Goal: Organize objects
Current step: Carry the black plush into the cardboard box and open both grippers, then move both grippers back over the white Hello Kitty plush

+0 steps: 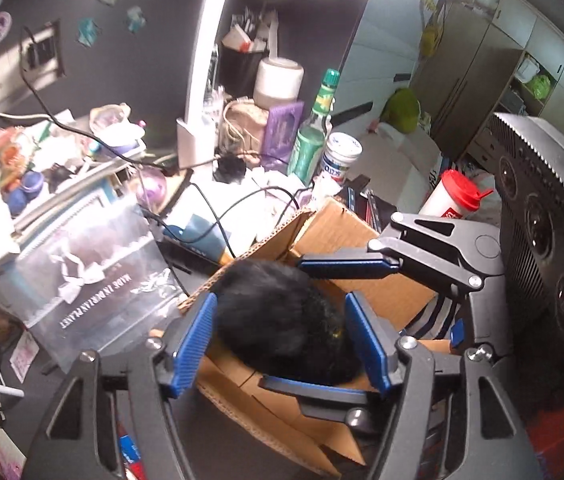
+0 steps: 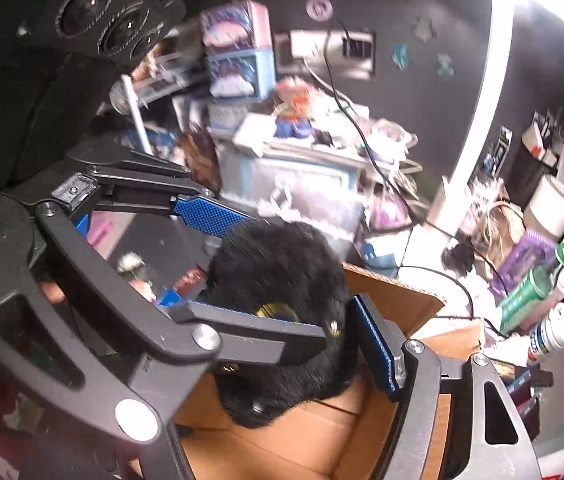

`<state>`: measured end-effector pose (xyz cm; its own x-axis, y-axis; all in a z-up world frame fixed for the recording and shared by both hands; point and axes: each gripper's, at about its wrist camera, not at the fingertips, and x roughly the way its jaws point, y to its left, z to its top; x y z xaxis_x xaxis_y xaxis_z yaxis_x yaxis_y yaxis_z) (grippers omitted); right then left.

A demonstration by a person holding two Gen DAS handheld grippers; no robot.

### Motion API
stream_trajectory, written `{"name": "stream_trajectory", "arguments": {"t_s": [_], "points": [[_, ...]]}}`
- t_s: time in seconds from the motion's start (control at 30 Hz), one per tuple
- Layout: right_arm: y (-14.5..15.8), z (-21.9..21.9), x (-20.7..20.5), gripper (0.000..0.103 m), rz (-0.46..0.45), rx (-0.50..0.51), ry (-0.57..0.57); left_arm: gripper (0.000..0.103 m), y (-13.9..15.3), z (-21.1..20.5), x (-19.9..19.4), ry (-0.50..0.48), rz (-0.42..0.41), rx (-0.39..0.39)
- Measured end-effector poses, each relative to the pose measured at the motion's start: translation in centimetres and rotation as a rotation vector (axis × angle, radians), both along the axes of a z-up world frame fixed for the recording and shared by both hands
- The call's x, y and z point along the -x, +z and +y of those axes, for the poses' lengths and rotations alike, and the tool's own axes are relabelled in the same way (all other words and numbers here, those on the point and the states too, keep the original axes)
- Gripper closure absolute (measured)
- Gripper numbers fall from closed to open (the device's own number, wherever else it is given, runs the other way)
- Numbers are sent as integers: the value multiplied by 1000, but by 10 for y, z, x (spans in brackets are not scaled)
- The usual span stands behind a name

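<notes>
Straddling a black furry toy (image 1: 278, 316), the left hand-held gripper (image 1: 282, 340) has its blue pads either side of the fur, the toy filling most of the gap; whether the pads actually press it cannot be told, though the jaws stand fairly wide. The right hand-held gripper (image 1: 313, 320) crosses it at right angles, one finger above the toy and one below in the left wrist view. In the right wrist view only one right finger shows, just beside the toy's flank with a gap visible, so the right jaws look spread and not clamped.

The toy (image 2: 278, 300) sits in the open cardboard box (image 1: 361, 240), partly above its rim and low between both tools. Its long axis seems to run from the near left corner up toward the far flap, roughly along the left gripper's line of sight. My judgement: the toy is being lowered or settled into the box, and the left tool is better placed to hold it.

Beyond the box lie black cables (image 1: 242, 200), a green bottle (image 1: 313, 140), a white jar (image 1: 339, 156) and a red-capped cup (image 1: 453, 196) on the cluttered counter (image 1: 210, 208).
</notes>
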<state>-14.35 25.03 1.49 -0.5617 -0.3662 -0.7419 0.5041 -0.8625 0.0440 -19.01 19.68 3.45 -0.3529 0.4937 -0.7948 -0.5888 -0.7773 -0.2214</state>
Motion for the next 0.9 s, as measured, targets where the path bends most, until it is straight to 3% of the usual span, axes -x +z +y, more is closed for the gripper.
{"name": "stream_trajectory", "arguments": {"t_s": [0.07, 0.13, 0.4, 0.53, 0.73, 0.9], "points": [[-3, -1, 2, 38, -13, -24, -10, 38, -2, 2, -1, -4, -2, 7], [-4, -2, 1, 37, -5, -51, -14, 27, 0, 0, -3, -2, 9, 8], [-1, -10, -10, 33, 43, -62, -18, 21, 19, -32, -17, 36, 64, -26], [9, -14, -22, 33, 98, -17, -17, 21, 32, -58, -33, 63, 115, -33], [21, -56, -57, 33, 171, 57, 110, 18, 49, -125, -71, 179, 244, -49], [8, -106, -83, 33, 177, 122, 227, 15, 40, -183, -105, 327, 351, -23]]}}
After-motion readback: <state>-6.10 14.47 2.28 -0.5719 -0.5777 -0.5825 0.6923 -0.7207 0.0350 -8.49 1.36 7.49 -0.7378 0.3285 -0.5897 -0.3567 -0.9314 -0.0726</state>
